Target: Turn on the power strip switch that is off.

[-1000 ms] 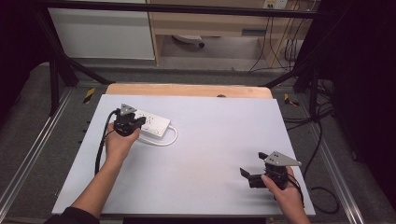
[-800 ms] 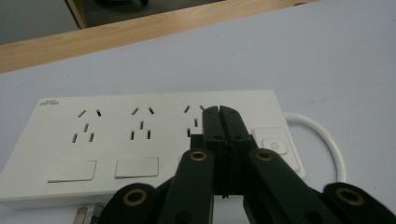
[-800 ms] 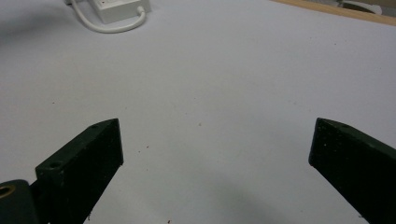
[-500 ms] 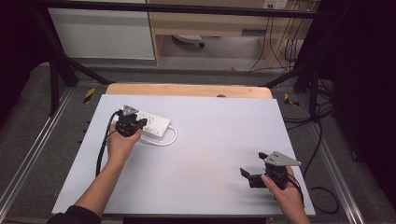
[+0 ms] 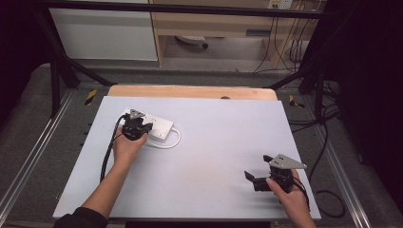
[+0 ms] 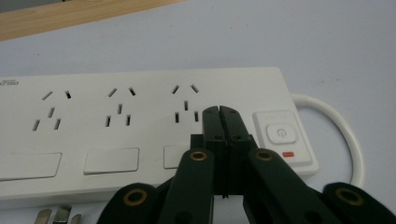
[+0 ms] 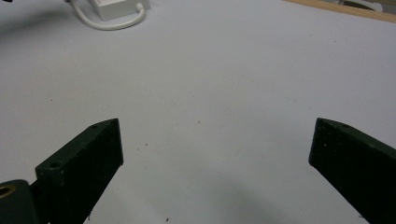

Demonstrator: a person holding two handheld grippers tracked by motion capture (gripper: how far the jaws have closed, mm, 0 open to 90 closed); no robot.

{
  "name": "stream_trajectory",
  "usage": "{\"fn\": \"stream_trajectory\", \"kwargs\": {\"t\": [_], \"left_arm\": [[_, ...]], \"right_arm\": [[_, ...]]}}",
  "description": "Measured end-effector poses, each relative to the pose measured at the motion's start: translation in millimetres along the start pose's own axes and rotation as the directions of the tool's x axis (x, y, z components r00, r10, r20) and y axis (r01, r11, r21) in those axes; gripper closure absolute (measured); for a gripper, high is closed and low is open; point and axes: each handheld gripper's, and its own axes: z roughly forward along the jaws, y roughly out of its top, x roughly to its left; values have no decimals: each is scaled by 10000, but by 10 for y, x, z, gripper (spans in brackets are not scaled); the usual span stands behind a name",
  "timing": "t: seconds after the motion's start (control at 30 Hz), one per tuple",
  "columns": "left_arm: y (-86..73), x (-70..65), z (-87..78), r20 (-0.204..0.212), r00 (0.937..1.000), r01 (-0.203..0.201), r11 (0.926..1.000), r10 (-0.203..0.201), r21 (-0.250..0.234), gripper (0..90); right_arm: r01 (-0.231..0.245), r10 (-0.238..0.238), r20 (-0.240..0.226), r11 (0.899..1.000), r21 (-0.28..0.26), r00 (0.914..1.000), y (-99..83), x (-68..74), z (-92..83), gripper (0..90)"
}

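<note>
High view had the white power strip (image 5: 151,126) lying far left on the grey surface (image 5: 214,137). Left tongs (image 6: 219,110) were pinched closed, tips over the strip just left of its power button (image 6: 279,132). Right tongs (image 7: 215,147) sat near right, wide open, holding nothing.

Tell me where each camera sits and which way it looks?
High view: sits above the person's side, looks forward and down on the white table; shows both forearms, the left gripper over the power strip, and the right gripper.
Left gripper view: rides the left gripper, looks along its shut jaws at the power strip and its switch.
Right gripper view: rides the right gripper, looks across bare table between open jaws.
Shared: all three views show the power strip and its white cable.
</note>
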Motion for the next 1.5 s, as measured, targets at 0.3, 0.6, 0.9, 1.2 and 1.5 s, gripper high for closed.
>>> {"fn": "stream_trajectory", "kwargs": {"t": [0.3,0.6,0.9,1.2,1.5], "left_arm": [[-29,37,16,-91,9999,101,9999,-100,37,900],[-37,38,23,-63,9999,90,9999,-90,43,900],[-51,35,40,-64,9999,107,9999,-107,26,900],[-52,32,45,-80,9999,104,9999,-104,-10,900],[-69,35,35,-165,9999,39,10000,-40,-38,900]], "right_arm": [[4,-4,-16,10000,30,10000,-1,3,2,33],[-2,2,-27,10000,42,10000,-3,2,4,33],[10,-10,-27,10000,44,10000,-3,3,4,33],[-23,24,-24,10000,32,10000,-3,7,4,33],[-1,2,-35,10000,47,10000,-3,10,8,33]]}}
